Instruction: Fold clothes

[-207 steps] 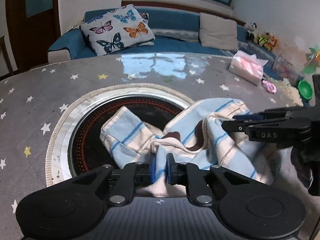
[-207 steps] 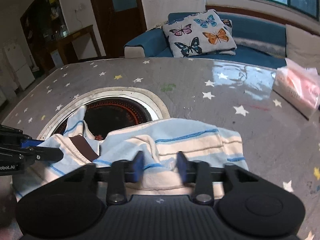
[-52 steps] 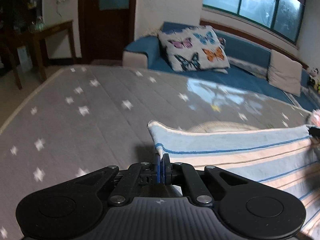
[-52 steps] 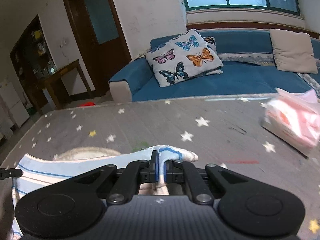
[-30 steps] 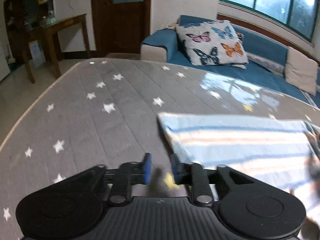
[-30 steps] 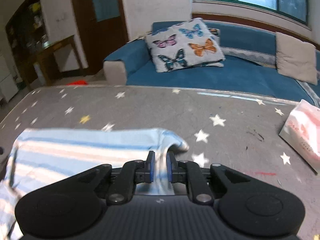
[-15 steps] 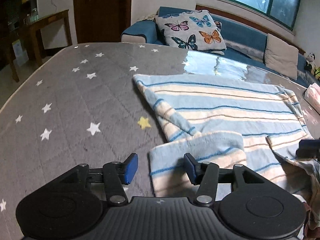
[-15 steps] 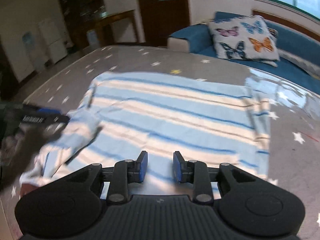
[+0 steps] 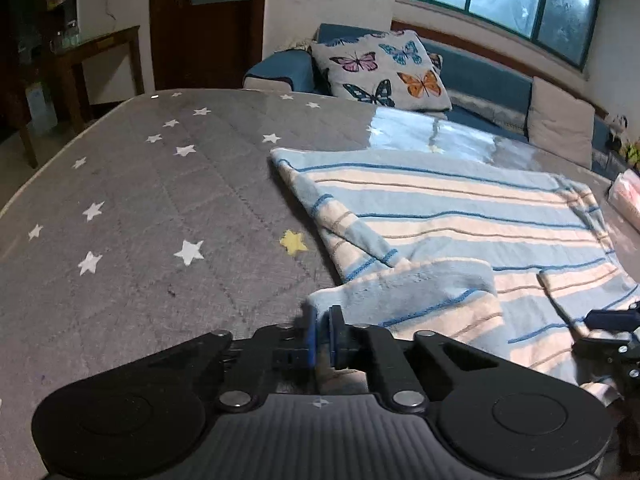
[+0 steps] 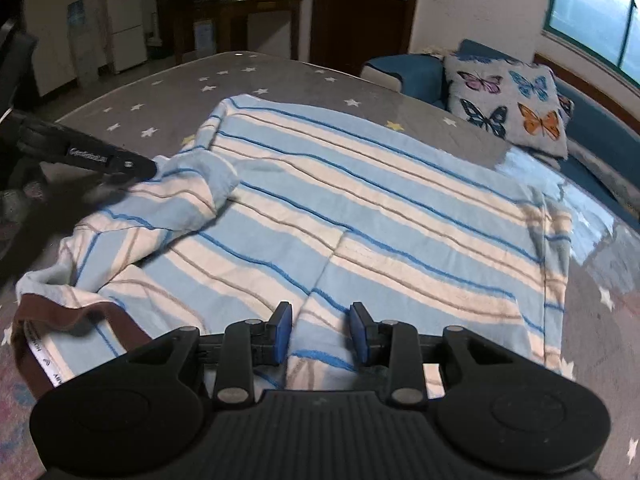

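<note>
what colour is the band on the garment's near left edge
Dark brown band, with a white label strip on its inner side; it shows only in the right wrist view.

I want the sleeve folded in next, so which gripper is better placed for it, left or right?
Left. The left gripper is already shut on the sleeve edge, so it could likely carry it over the shirt. The right gripper hangs open above the shirt.

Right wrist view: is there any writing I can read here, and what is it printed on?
Left gripper side: white lettering, too blurred to read.
Brown collar band of the striped garment: white printed text, too small to read.
Nothing else carries legible writing.
</note>
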{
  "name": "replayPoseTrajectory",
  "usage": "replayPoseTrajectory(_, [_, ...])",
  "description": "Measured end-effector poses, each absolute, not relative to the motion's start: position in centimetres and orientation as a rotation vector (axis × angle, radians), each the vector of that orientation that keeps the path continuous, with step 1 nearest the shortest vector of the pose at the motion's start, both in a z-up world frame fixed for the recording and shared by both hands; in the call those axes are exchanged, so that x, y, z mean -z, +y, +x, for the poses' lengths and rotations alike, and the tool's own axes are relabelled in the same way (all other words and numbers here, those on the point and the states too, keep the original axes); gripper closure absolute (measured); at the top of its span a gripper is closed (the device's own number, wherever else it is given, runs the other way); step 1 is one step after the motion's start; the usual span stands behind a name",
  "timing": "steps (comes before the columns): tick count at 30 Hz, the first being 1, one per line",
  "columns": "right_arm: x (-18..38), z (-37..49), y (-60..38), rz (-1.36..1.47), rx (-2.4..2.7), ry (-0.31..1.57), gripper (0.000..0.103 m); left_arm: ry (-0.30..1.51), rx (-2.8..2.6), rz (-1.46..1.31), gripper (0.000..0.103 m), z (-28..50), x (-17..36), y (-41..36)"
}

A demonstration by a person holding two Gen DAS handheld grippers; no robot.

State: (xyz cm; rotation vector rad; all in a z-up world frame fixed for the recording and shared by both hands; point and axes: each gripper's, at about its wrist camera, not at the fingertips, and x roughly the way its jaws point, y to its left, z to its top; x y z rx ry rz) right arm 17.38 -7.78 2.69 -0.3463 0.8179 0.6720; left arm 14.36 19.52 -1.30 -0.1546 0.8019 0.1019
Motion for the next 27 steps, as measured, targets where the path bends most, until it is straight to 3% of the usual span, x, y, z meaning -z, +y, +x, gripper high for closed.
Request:
replayPoseTrajectory(9, [-2.4, 16.3, -8.2, -0.359, -0.622, 0.781, 0.073, 0.662, -0.222, -0.206, 0.101, 9.5, -2.2, 20.5])
replayPoseTrajectory(13, [-2.4, 15.5, -8.4, -0.39, -0.582, 0.734, 0.087, 0.648, -0.296, -0.252, 0.101, 6.3, -3.0, 21.8])
replayPoseTrajectory(16, [-3.4, 15.0, -9.7, -0.33, -0.557, 0.704, 0.092, 0.64, -0.352, -0.279, 0.101, 3.6, -3.5, 22.7])
replayPoseTrajectory(27, [-5.8, 10.0, -19.9, -0.022, -0.314, 0.643, 0.093, 0.652, -0.52, -0.334, 0.101, -3.0, -3.3, 24.7])
